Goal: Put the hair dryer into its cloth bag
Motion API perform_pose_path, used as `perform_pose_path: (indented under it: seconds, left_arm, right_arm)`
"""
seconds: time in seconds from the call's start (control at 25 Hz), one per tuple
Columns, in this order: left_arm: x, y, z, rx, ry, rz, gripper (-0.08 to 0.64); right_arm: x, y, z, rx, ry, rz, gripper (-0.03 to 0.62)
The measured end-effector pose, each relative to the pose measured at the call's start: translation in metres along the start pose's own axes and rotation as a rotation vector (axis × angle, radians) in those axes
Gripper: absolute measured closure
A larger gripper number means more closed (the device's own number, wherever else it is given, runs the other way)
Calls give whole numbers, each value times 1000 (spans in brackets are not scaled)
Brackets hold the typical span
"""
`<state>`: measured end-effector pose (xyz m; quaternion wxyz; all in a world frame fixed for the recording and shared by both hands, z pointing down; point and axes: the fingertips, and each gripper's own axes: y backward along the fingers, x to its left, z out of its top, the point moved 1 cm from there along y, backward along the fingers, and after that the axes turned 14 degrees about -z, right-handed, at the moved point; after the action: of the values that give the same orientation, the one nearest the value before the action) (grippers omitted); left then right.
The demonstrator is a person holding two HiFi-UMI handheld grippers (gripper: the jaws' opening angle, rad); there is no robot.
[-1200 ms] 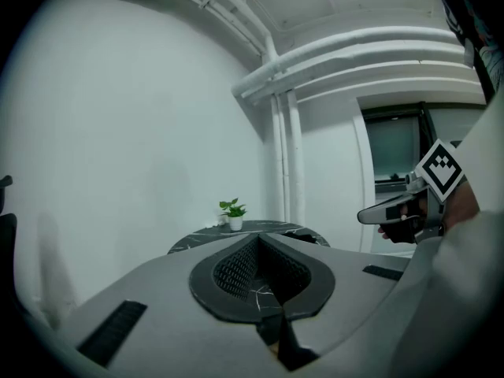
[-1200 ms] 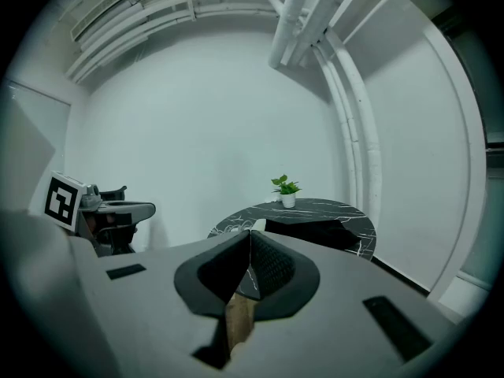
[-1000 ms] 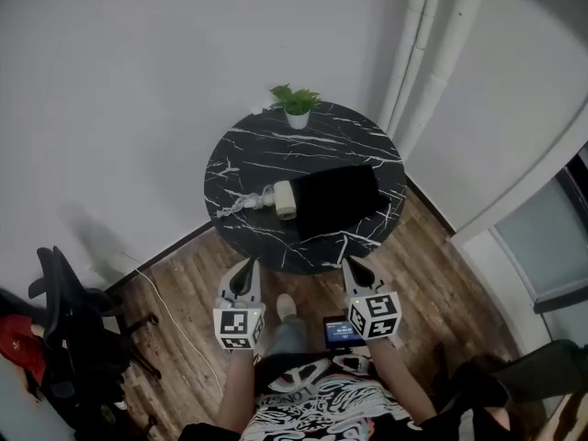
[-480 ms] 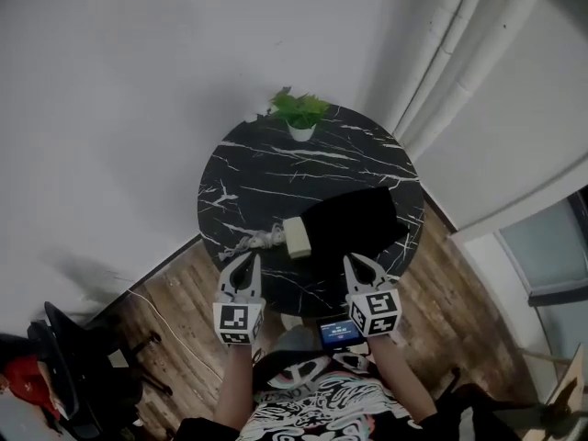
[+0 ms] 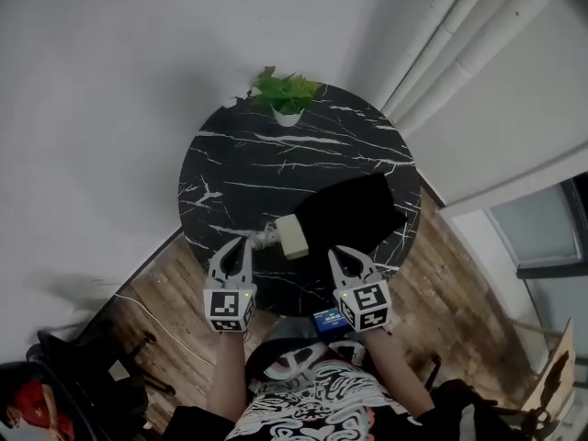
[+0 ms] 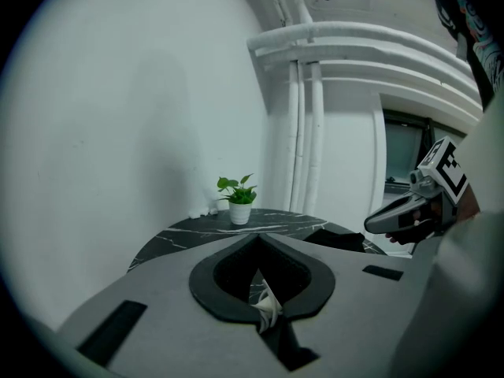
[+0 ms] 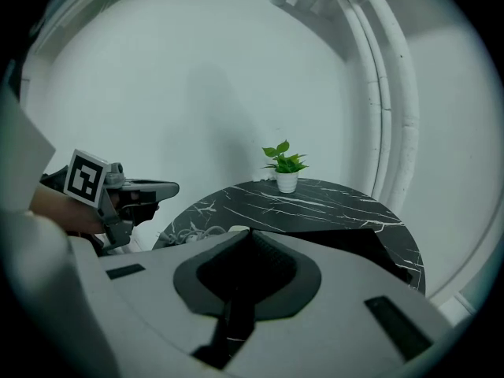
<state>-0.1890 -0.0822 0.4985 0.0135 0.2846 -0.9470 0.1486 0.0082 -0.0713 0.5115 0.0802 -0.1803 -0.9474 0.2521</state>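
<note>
A cream hair dryer [image 5: 292, 236] lies near the front edge of the round black marble table [image 5: 239, 168], its pale cord [image 5: 260, 239] bunched to its left. The black cloth bag [image 5: 354, 211] lies flat to its right, touching it. My left gripper [image 5: 238, 246] is shut with nothing in it, its tips over the table's front edge just left of the cord. My right gripper [image 5: 343, 256] is shut and empty too, at the front edge below the bag. The bag [image 6: 339, 239] and the other gripper [image 6: 409, 211] show in the left gripper view; the cord [image 7: 193, 231] shows in the right gripper view.
A small potted plant [image 5: 285, 95] stands at the table's far edge. White wall and pipes [image 5: 441, 44] rise behind. A dark office chair [image 5: 83, 389] stands on the wood floor at lower left. A small lit screen [image 5: 327, 321] hangs at my waist.
Both grippers have moved forward from over the floor to the table's front edge, staying shut. The table with the dryer and bag has come closer in view.
</note>
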Motion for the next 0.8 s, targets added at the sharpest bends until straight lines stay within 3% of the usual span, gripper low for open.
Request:
perform_pose_path:
  seconds: [0.48,0.8]
  left_arm:
    - [1,-7,-13,33,-2,-10,548]
    - [0,-14,-40,152,-49,-38,548]
  right_arm:
    - [5,1,-21,49,21,19,569]
    - [25,-15,-39,138,75,103,568]
